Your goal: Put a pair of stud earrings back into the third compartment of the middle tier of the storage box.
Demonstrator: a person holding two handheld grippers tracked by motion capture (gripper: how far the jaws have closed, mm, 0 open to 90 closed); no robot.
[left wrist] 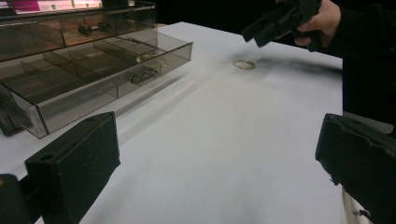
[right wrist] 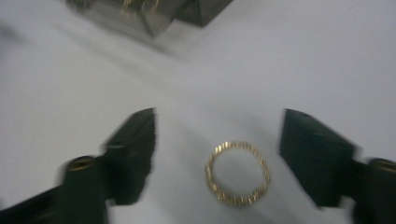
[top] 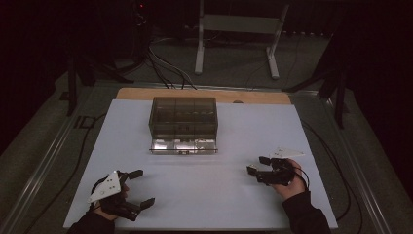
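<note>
A thin gold ring (right wrist: 237,173) lies flat on the white table top (top: 209,195). My right gripper (right wrist: 218,123) hangs low over it, open, one jaw on each side of the ring and neither pad touching it. From the left gripper view the ring (left wrist: 243,64) sits just under the right gripper (left wrist: 261,30). In the high view my right gripper (top: 256,165) is at the right front of the table. My left gripper (top: 144,187) rests at the front left, open wide with nothing between its jaws.
A smoky clear drawer box (top: 183,117) stands at the table's back middle. Its bottom drawer (left wrist: 93,74) is pulled out and split into several compartments, some holding small metal pieces. A wooden strip (top: 204,95) borders the far edge; cables and a stand lie beyond.
</note>
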